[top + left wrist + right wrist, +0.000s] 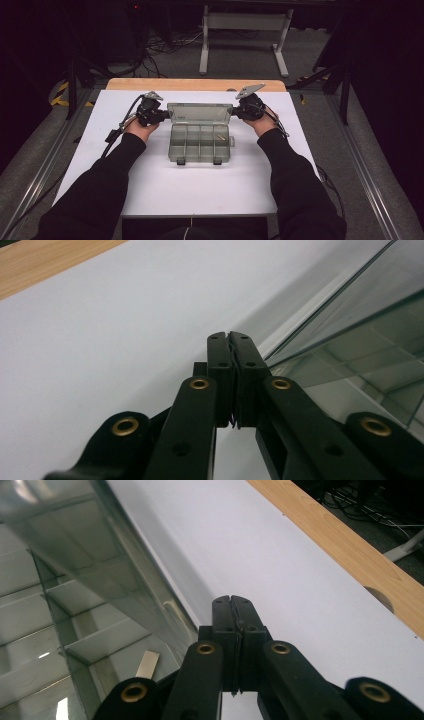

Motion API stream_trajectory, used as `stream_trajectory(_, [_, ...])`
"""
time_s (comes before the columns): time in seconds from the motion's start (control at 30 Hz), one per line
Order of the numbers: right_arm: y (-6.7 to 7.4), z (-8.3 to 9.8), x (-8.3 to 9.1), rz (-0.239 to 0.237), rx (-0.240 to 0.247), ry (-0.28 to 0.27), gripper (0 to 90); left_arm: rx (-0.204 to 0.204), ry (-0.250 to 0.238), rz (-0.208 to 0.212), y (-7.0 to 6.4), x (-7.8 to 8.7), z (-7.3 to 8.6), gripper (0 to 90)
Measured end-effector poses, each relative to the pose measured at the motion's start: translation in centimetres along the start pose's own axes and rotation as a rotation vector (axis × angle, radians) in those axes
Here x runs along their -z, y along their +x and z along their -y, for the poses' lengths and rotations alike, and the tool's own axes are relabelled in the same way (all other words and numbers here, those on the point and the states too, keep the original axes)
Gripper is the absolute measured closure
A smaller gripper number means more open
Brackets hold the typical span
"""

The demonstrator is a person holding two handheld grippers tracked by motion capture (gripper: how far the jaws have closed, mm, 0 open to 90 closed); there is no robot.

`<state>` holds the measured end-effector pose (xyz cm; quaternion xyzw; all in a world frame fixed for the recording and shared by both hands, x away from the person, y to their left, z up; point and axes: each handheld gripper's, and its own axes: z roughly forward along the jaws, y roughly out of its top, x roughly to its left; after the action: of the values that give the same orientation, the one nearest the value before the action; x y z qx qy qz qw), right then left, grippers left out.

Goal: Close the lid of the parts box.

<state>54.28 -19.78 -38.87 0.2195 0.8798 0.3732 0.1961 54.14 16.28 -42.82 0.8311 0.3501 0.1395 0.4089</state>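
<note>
Clear compartment box (200, 142) centre of table, lid (199, 113) raised at 12 o'clock. Left gripper (161, 116) at 9, right gripper (235, 112) at 3, jaws closed empty, flanking lid, likely to swing it.

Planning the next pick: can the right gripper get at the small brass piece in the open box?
Probably yes: the lid stands open, nothing covers the brass piece, and the right gripper sits beside the box, though shut.
</note>
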Motion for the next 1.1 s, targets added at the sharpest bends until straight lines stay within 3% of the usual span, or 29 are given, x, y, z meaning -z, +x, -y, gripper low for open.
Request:
stream_trajectory(0.2, [0.4,-0.1,0.6,-0.01,0.008,-0.009,89.9,0.008,-0.009,0.023,-0.1,0.4,-0.1,88.2])
stream_trajectory(0.5, [1.1,-0.1,1.6,-0.032,0.014,-0.022,89.7,-0.015,-0.013,0.027,-0.3,1.0,0.0,88.3])
stream_trajectory(0.67, [1.5,-0.1,2.2,-0.043,0.017,-0.029,89.8,0.002,-0.02,0.05,-0.4,1.4,0.3,88.3])
stream_trajectory(1.1, [2.9,0.1,3.3,-0.071,0.03,-0.027,89.9,-0.043,-0.03,0.091,-1.9,3.0,0.4,88.4])
